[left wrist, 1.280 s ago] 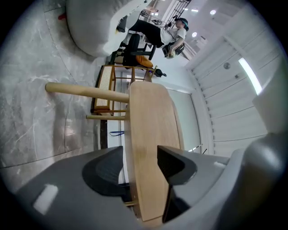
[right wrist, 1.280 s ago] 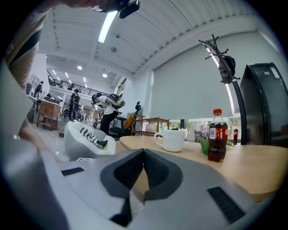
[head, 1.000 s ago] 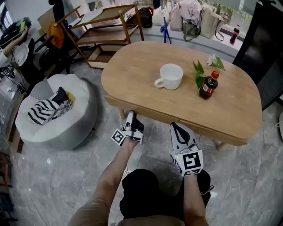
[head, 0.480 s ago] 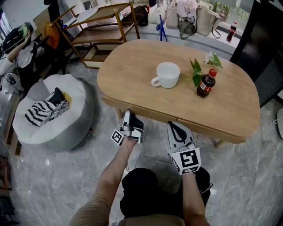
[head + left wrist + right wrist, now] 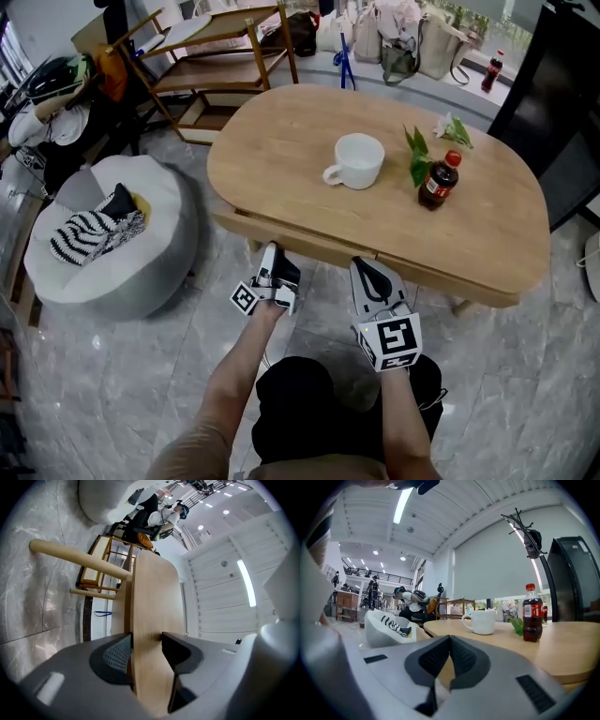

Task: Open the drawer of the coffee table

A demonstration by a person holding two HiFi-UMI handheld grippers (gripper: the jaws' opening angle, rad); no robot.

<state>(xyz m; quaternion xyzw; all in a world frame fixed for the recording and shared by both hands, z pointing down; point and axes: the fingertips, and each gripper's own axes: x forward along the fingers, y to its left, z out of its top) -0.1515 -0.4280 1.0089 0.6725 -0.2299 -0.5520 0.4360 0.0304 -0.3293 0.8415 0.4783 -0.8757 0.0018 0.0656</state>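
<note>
Two tongs, one in each of my hands, reach toward a low oval coffee table [image 5: 281, 141] seen from above. The drawer front [image 5: 314, 244] runs under the table's near rim, at about 7 o'clock of the top, and seems to stand a little proud of that rim. My left tongs [image 5: 273, 253] point up at it from 6 o'clock. Their jaws are closing, with the wooden panel between them and touching both pads. No handle shows, so I judge the panel's edge is what I must pull by. My right tongs [image 5: 367, 268], at 3 o'clock of the left, are closed on nothing and wait just short of the table. A white mug [image 5: 358, 161] stands mid-table, with a cola bottle [image 5: 441, 180] at its 3 o'clock, well clear of the drawer.
</note>
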